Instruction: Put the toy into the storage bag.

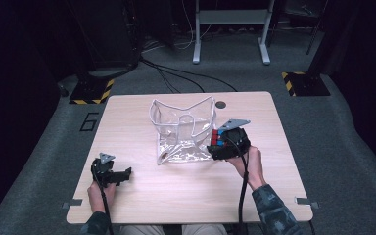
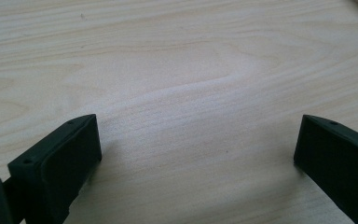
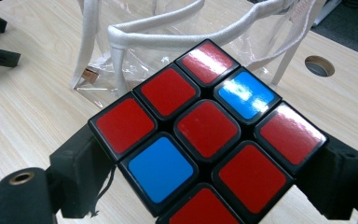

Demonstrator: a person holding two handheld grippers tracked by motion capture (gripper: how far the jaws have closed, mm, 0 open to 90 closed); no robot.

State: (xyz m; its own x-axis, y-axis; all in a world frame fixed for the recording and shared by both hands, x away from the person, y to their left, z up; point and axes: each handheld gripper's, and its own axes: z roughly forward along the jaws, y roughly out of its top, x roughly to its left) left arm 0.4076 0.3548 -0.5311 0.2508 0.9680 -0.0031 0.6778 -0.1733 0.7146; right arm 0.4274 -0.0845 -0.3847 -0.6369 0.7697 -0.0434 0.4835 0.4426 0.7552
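A puzzle cube (image 3: 205,133) with red and blue stickers sits clamped between the jaws of my right gripper (image 3: 209,163), its red face toward the camera. From above, the cube (image 1: 216,138) is at the right side of a clear plastic bag (image 1: 183,129) with white piping and handles, which stands open in the table's middle. In the right gripper view the bag (image 3: 135,51) is just beyond the cube. My left gripper (image 1: 122,174) rests near the table's front left, open, with bare wood between its jaws (image 2: 198,158).
The light wooden table (image 1: 186,191) has a round cable hole (image 1: 220,104) behind the bag. Black cables cross the carpet beyond the table, and a white frame stands at the back.
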